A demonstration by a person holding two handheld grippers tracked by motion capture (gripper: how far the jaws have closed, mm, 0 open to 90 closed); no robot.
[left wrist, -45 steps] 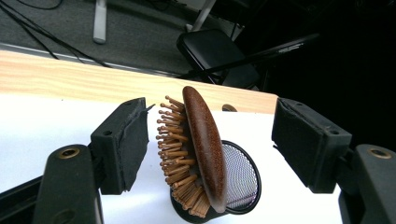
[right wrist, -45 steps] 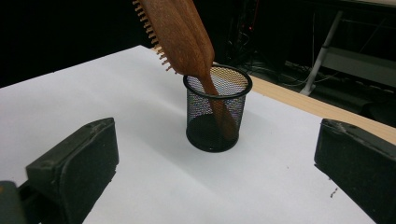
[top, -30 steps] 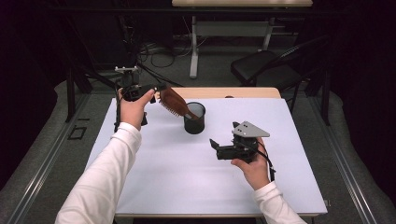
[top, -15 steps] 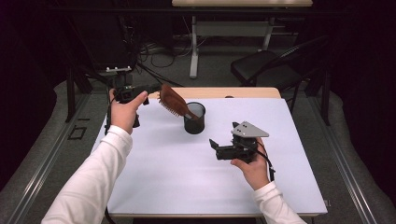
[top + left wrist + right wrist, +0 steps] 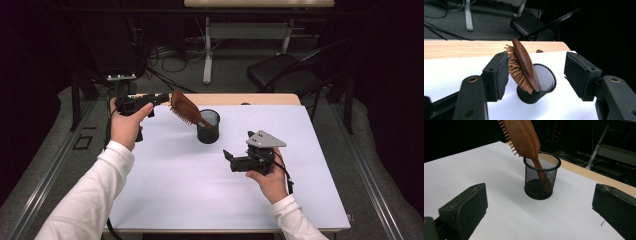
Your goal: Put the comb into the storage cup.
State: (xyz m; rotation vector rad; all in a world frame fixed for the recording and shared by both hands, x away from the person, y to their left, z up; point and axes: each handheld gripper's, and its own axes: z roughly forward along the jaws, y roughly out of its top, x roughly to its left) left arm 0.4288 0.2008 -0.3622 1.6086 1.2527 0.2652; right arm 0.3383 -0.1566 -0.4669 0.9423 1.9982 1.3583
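Wooden hairbrush [image 5: 184, 107] leaning handle-down in the mesh cup [image 5: 208, 127], your left gripper [image 5: 159, 98] beside it — jaws just opening, off the brush, your right gripper [image 5: 227, 155] open, empty, near the cup.

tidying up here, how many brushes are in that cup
1: a wooden brush stands handle down in the mesh cup, leaning left over its rim. Nothing else shows through the mesh.

Dark room, black chair [image 5: 285, 75] behind
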